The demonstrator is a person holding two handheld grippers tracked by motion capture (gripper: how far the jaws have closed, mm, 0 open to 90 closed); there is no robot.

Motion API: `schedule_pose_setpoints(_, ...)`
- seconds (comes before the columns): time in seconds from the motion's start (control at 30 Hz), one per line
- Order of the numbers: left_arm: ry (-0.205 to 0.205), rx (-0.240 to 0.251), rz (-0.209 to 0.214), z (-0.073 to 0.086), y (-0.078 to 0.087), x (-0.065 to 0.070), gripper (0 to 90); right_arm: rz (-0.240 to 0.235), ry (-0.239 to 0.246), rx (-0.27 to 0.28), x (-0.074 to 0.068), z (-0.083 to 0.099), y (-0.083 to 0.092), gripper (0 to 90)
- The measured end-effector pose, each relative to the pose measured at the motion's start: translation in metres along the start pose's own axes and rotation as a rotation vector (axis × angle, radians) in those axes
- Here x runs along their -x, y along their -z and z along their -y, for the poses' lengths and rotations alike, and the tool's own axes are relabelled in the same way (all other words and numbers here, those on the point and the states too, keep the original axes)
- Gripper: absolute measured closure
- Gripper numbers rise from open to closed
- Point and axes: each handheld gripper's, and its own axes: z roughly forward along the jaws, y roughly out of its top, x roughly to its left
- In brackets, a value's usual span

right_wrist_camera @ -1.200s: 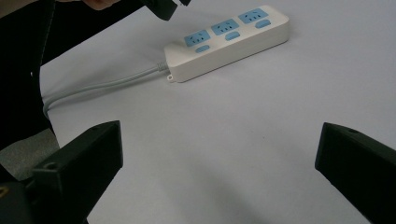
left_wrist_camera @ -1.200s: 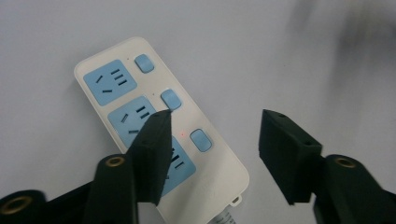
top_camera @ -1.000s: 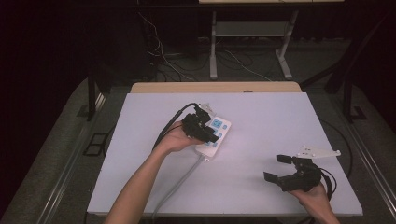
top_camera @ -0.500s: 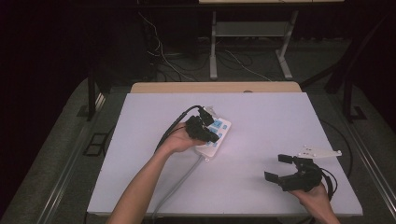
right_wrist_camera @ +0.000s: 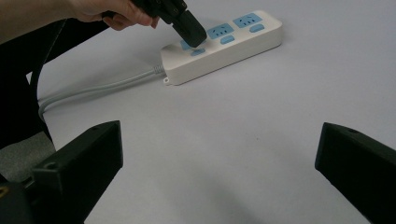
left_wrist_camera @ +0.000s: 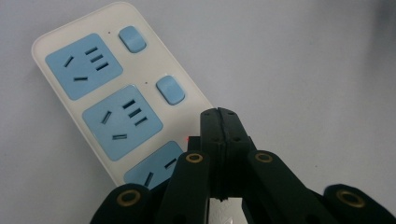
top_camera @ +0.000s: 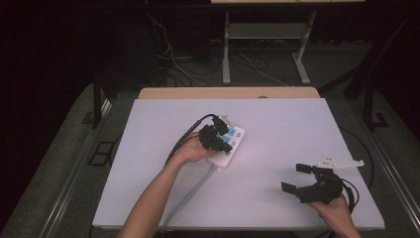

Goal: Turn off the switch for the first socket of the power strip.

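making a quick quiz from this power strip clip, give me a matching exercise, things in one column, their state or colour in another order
Things:
1. left gripper
2. right gripper
3. power strip
4. switch buttons

States or colours:
A. white body, grey cord trailing off
B. fingers wide apart, nothing between them
C. blue, rounded
D. fingers closed together, tip over the strip's near end

Pairs: 1-D, 2-B, 3-A, 4-C
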Motion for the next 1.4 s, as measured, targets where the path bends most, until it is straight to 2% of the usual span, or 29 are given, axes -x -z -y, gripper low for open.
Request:
schedule_pose_setpoints(0.17, 0.0, -0.014, -0.001, 0.001, -0.005, -0.001, 89.6, 0.0, 0.002, 0.003, 0.0, 0.0, 0.001, 0.6)
schedule_pose_setpoints(0.33, 0.035, 0.005, 0.019, 0.004, -0.005, -0.005, 89.8, 0.002, 0.003, 0.002, 0.0, 0.0, 0.001, 0.6)
schedule_pose_setpoints(0.47, 0.046, 0.032, 0.023, 0.008, -0.005, -0.005, 89.9, 0.002, 0.005, 0.004, -0.001, 0.0, 0.001, 0.6)
schedule_pose_setpoints(0.67, 0.023, 0.019, -0.026, 0.007, -0.006, 0.002, 90.0, 0.007, 0.006, 0.012, -0.002, -0.001, 0.002, 0.6)
schedule_pose_setpoints(0.83, 0.033, 0.028, -0.049, 0.008, -0.006, 0.005, 90.0, 0.013, 0.004, 0.018, -0.002, 0.0, 0.004, 0.6)
schedule_pose_setpoints(1.03, 0.042, 0.028, -0.047, 0.008, -0.006, 0.005, 89.9, 0.018, -0.004, 0.021, 0.0, 0.0, 0.005, 0.6)
schedule_pose_setpoints(1.27, 0.056, 0.028, -0.066, 0.008, -0.006, 0.007, 89.9, 0.019, -0.003, 0.027, 0.001, 0.0, 0.006, 0.6)
schedule_pose_setpoints(1.4, 0.074, 0.052, -0.072, 0.011, -0.006, 0.008, 89.8, 0.026, -0.005, 0.031, 0.001, 0.0, 0.007, 0.6)
